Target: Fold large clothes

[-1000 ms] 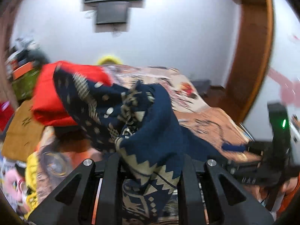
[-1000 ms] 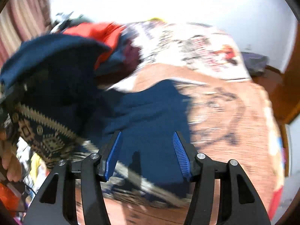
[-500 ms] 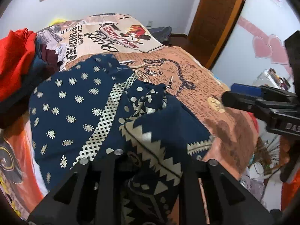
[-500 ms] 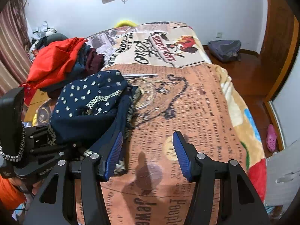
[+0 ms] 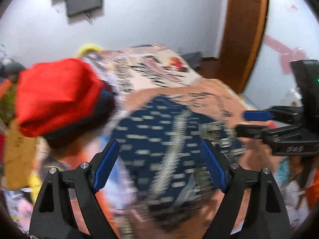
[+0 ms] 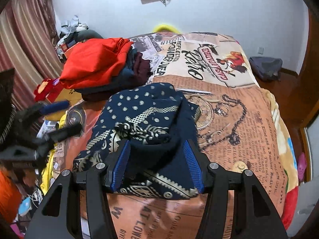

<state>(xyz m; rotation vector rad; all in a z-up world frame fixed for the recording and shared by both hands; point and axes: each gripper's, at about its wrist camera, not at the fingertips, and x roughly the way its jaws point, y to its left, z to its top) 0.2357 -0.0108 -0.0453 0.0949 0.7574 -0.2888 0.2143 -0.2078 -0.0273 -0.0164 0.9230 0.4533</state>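
Left wrist view, blurred: your left gripper [image 5: 159, 167] jaws opening, spread wide, nothing pinched; navy patterned garment [image 5: 159, 139] lies bunched on bed blanket [image 5: 209, 91] below them, red clothes pile [image 5: 57, 95] toward bed's left edge.

Right wrist view: your right gripper [image 6: 157, 165] half spread over garment's [image 6: 143, 111] near fold; contact unclear.

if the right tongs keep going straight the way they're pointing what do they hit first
Most likely the navy patterned cloth bunched on the bed, right ahead of the right tongs; how near is unclear.
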